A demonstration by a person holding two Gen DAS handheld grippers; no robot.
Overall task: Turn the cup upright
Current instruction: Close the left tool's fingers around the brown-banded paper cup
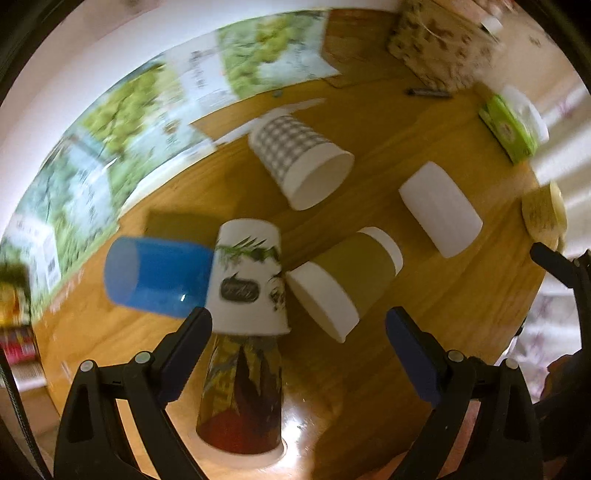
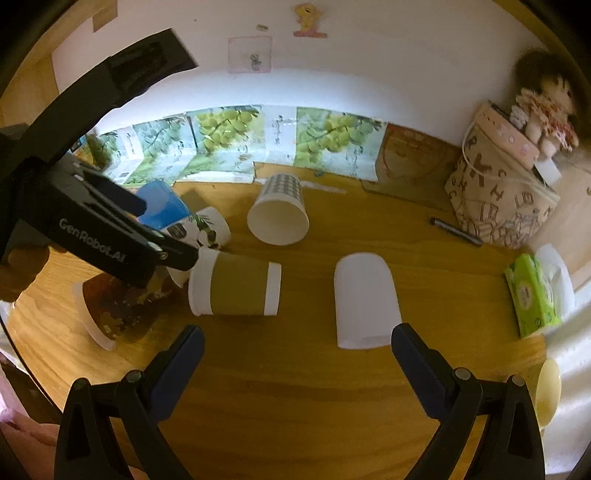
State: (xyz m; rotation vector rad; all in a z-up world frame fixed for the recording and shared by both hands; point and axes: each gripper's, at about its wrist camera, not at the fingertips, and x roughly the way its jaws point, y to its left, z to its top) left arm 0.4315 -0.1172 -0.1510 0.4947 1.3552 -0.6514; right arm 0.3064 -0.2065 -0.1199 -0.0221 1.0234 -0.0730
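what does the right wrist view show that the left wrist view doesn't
Only the right wrist view shows the doll sitting on the patterned bag, the wall stickers, and the left gripper's body from outside, over the cluster of cups.

Only the left wrist view shows the open left gripper from behind, and the dark leaf-print cup clearly, lying just ahead of it.

Both show the wooden table, checked cup, brown-sleeved cup, plain white cup, blue cup, green tissue pack and pen.
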